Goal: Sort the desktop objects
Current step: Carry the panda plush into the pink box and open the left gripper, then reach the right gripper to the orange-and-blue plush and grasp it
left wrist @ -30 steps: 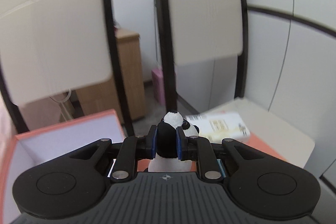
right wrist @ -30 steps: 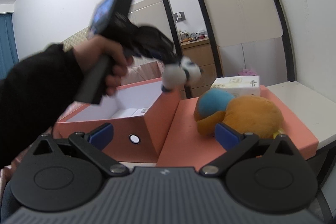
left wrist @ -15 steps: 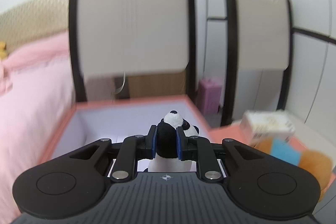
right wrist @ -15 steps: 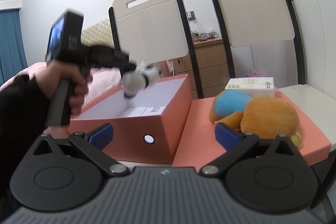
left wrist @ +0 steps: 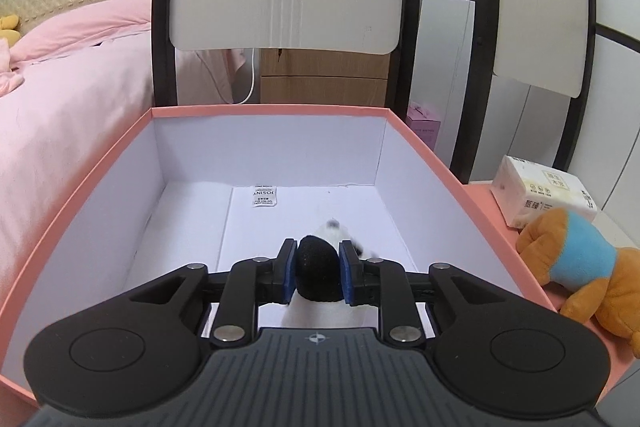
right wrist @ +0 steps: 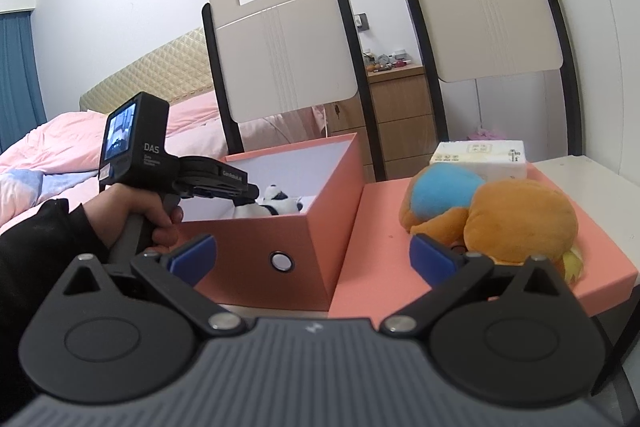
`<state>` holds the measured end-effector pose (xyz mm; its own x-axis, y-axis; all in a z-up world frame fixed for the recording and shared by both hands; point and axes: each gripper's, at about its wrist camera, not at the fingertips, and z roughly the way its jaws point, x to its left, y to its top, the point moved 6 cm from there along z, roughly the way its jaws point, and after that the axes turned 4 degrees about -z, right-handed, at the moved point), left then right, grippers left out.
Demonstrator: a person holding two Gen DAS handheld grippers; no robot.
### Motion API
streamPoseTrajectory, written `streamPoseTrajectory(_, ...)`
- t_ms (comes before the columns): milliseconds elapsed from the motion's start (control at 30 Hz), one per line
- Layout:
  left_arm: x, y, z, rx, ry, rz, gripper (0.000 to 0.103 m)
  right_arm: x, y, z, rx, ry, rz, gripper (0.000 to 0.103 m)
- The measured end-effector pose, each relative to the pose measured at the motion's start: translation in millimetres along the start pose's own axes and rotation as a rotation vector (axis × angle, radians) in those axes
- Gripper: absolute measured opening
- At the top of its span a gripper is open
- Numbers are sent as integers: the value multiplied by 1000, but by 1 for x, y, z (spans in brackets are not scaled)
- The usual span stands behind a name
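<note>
My left gripper (left wrist: 318,273) is shut on a small black-and-white panda toy (left wrist: 318,273) and holds it inside the open orange box (left wrist: 272,111), just above its white floor. From the right wrist view the panda toy (right wrist: 276,205) and the left gripper (right wrist: 256,203) sit just below the orange box's rim (right wrist: 288,151). My right gripper (right wrist: 312,255) is open and empty, in front of the box. An orange plush with a blue patch (right wrist: 492,215) lies on the orange lid (right wrist: 376,247) to the right, with a tissue pack (right wrist: 480,157) behind it.
A small white sachet (left wrist: 264,197) lies on the box floor. Two chair backs (right wrist: 284,43) stand behind the table. A pink bed (left wrist: 60,99) is to the left and a wooden dresser (right wrist: 396,115) behind. The plush (left wrist: 580,267) and tissue pack (left wrist: 544,191) lie right of the box.
My left gripper has carried the panda leftward from above the lid and lowered it into the orange box. The right gripper stayed open and nearly still.
</note>
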<state>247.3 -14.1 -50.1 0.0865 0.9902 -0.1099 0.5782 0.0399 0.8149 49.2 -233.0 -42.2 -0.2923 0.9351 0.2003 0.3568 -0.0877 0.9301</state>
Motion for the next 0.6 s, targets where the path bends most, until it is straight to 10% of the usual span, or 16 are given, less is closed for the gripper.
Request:
streamPoseTrajectory(167,10,2,-4,-36,46,-26,80,-1,1,0,3,7,9,103)
streamPoseTrajectory(600,-7,-11,-101,-266,26,48,95,-9,7,-8,-62,-44,35,103)
